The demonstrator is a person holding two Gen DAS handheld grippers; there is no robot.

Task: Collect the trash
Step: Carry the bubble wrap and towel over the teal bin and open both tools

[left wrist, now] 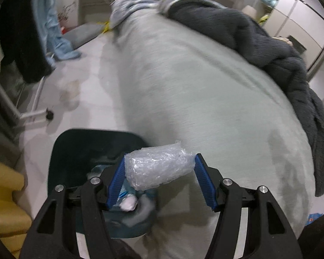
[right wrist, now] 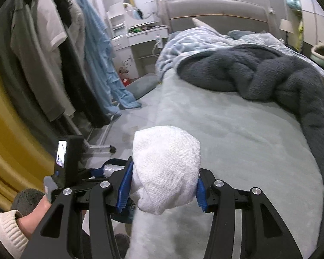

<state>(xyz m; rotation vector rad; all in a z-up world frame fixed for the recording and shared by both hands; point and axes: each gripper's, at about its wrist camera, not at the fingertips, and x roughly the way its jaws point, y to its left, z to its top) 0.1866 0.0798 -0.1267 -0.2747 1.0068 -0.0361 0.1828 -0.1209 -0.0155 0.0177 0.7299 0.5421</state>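
1. The left gripper (left wrist: pixel 159 170) had its jaws clamped across the ends of a roll of bubble wrap (left wrist: pixel 158 166), which hung in the air over the near rim of the dark bin (left wrist: pixel 75 149) standing on the floor beside the bed (left wrist: pixel 194 99).
2. That roll looked very light and springy. It would squash under pressure and its plastic skin seemed slick, so an end-to-end hold could let it pop out; squeezing across the middle would probably be safer.
3. The bin already held some pale scraps (left wrist: pixel 128 202), so it seemed the place for the trash.
4. The right gripper (right wrist: pixel 162 185) had its jaws closed on the lower part of a wad of white paper towel (right wrist: pixel 166 168), held above the near left edge of the bed.
5. The wad looked soft, light and rough-surfaced. It would likely crush without harm and not slip, so it could be taken nearly anywhere, though a loose fold might trail or tear.
6. A dark blanket (right wrist: pixel 270 79) lay bunched toward the far right side of the bed, well apart from both pieces.
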